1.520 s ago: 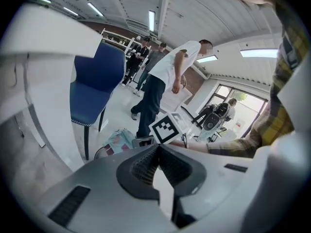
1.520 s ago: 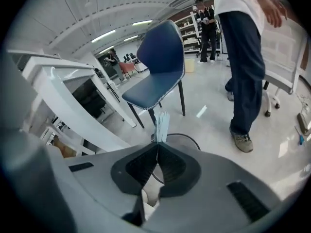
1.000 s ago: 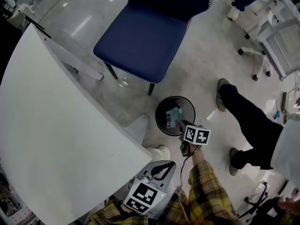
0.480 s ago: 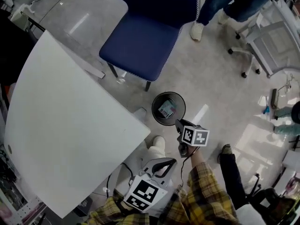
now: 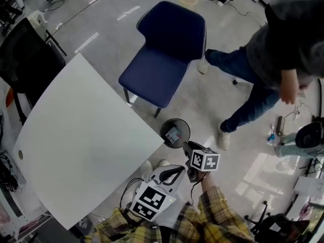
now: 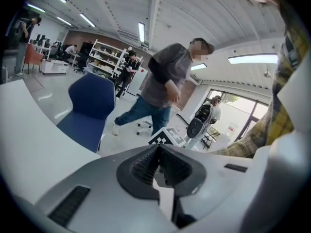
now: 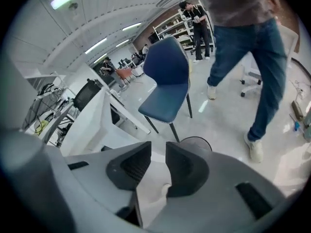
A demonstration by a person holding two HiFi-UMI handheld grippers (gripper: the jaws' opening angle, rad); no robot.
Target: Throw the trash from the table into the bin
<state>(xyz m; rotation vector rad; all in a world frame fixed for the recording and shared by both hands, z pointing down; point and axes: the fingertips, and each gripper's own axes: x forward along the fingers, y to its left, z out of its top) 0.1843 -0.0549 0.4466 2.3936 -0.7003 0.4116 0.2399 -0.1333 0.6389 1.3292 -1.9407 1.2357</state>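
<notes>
The round black bin [image 5: 174,133] stands on the floor off the white table's [image 5: 76,151] corner, with a pale packet of trash [image 5: 172,134] lying inside it. My right gripper [image 5: 186,147] hangs above the bin's near rim, its jaws apart with nothing between them; in the right gripper view [image 7: 158,147] the bin [image 7: 195,141] shows just past the pads. My left gripper [image 5: 172,173] is held lower, close to my body. In the left gripper view [image 6: 159,147] its pads meet at the tips and hold nothing. The tabletop shows no trash.
A blue chair [image 5: 164,54] stands beyond the bin by the table's far edge. A person in jeans [image 5: 253,85] walks across the floor to the right. Office chair bases and gear [image 5: 304,140] sit at the far right.
Both grippers have risen away from the bin. The packet that sat at the right gripper's jaws now lies in the bin. A person has walked in at the right.
</notes>
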